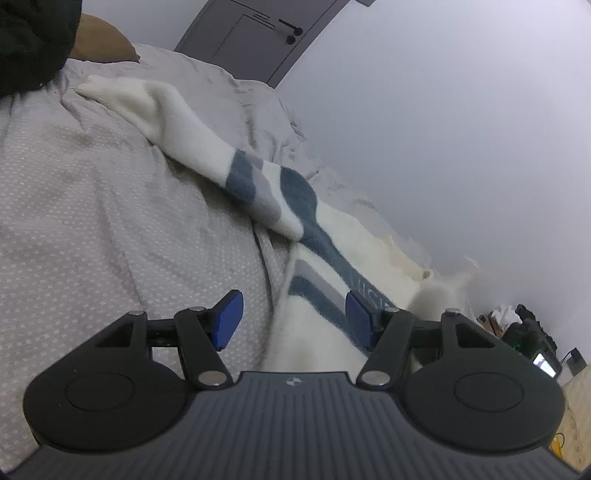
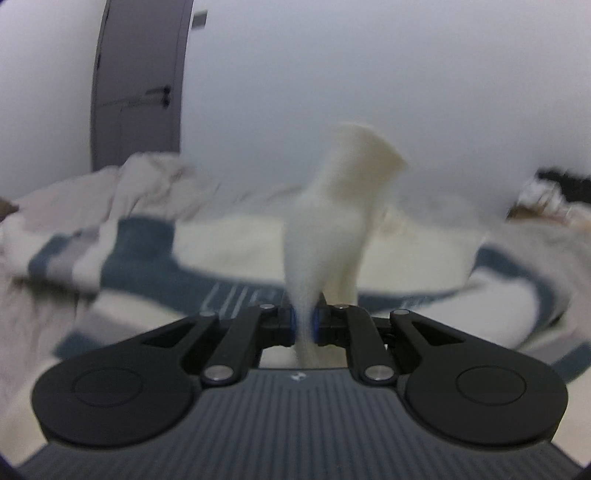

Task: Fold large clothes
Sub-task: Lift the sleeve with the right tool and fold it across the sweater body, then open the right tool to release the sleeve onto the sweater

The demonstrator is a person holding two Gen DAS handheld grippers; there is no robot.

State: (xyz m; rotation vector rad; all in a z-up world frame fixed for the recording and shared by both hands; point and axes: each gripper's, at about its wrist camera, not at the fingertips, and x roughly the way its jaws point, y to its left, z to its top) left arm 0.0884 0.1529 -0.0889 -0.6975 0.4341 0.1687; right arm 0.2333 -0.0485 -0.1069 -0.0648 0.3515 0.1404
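Observation:
A large white fleece sweater (image 1: 192,122) with blue and grey bands lies spread on a bed. One sleeve stretches toward the far left in the left wrist view. My left gripper (image 1: 291,317) hovers open just above the sweater's body, with its blue pads (image 1: 229,317) apart and nothing pressed between them. In the right wrist view, which is blurred by motion, my right gripper (image 2: 304,326) is shut on a bunched fold of the white sweater (image 2: 332,229). The fold rises above the jaws, and the banded body (image 2: 147,258) lies beyond.
A grey patterned bedspread (image 1: 92,206) covers the bed, with rumpled bedding (image 1: 258,96) along the white wall. A grey door (image 1: 251,33) stands behind. A tan pillow (image 1: 99,40) and a dark garment (image 1: 29,40) sit at upper left. Clutter (image 1: 524,325) fills the far right floor.

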